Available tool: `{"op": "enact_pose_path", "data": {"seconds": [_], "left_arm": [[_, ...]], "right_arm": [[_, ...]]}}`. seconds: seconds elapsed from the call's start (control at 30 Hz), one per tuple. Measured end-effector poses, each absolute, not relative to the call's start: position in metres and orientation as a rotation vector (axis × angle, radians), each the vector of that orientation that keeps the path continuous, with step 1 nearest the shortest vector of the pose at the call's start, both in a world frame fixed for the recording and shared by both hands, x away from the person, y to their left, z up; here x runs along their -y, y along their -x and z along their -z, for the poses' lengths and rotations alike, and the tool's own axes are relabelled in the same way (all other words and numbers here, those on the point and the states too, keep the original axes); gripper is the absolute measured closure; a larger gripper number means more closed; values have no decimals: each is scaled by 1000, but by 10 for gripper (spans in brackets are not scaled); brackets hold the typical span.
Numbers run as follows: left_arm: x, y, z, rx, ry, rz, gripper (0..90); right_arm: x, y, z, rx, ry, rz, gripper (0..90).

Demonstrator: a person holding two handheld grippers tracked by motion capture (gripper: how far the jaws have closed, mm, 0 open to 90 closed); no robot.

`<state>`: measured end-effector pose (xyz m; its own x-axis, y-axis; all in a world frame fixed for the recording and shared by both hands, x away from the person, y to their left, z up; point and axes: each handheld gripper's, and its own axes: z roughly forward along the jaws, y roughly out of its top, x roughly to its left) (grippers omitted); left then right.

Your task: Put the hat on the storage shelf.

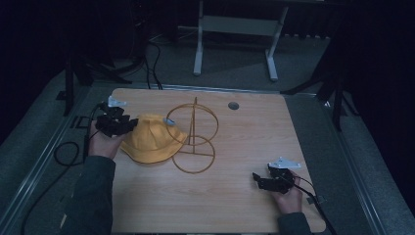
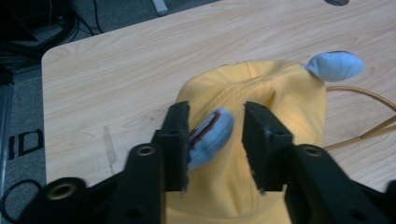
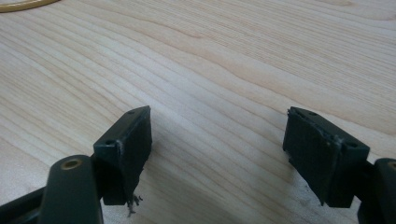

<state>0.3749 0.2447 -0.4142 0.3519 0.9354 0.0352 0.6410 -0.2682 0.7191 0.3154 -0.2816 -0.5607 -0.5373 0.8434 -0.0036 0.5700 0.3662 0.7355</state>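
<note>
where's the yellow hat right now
In the high view the yellow hat lies on the left part of the table, against the wire stand, with the left tongs at its crown.

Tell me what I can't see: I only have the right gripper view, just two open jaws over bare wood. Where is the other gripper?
Observer: The left gripper is at a yellow hat on the table's left part.
Operator: Is it holding the hat?
Observer: Its jaws are apart around a small blue ear on the hat; the ear touches one jaw, not the other.
Operator: Anything else nearby?
Observer: A gold wire stand sits right beside the hat, and the right gripper rests well apart, near the table's front right.
</note>
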Motion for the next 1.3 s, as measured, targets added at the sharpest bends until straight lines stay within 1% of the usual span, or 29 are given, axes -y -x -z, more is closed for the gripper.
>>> {"op": "enact_pose_path", "data": {"seconds": [0.03,0.07,0.1,0.13,0.2,0.27,0.57,0.63,0.67,0.8,0.97,1.17,1.23,1.3], "left_arm": [[-245,-375,414,-1367,-2007,-622,584],[-243,-376,414,-1360,-2014,-616,584],[-241,-377,413,-1349,-2021,-610,548],[-239,-378,413,-1344,-2029,-610,548],[-236,-382,412,-1338,-2046,-603,513],[-234,-385,410,-1339,-2046,-604,505],[-229,-397,402,-1329,-2063,-610,409],[-228,-400,403,-1330,-2065,-586,399],[-225,-404,404,-1317,-2073,-568,374],[-220,-410,405,-1295,-2104,-545,339],[-215,-417,409,-1278,-2128,-527,310],[-209,-425,423,-1268,-2218,-493,268],[-208,-427,425,-1276,-2238,-491,270],[-208,-428,427,-1291,-2260,-496,306]], "right_arm": [[282,-315,561,-2252,-1233,-985,238],[282,-315,561,-2252,-1233,-985,238],[282,-315,561,-2252,-1232,-985,238],[282,-315,561,-2252,-1232,-985,238],[282,-315,561,-2252,-1233,-985,238],[282,-315,561,-2252,-1233,-985,238],[282,-315,561,-2252,-1232,-985,238],[282,-315,561,-2253,-1231,-985,238],[282,-315,561,-2253,-1230,-984,238],[282,-315,561,-2254,-1230,-985,238],[282,-315,561,-2254,-1230,-985,238],[282,-315,561,-2254,-1230,-986,238],[282,-315,561,-2255,-1230,-986,238],[282,-315,561,-2255,-1230,-986,238]]}}
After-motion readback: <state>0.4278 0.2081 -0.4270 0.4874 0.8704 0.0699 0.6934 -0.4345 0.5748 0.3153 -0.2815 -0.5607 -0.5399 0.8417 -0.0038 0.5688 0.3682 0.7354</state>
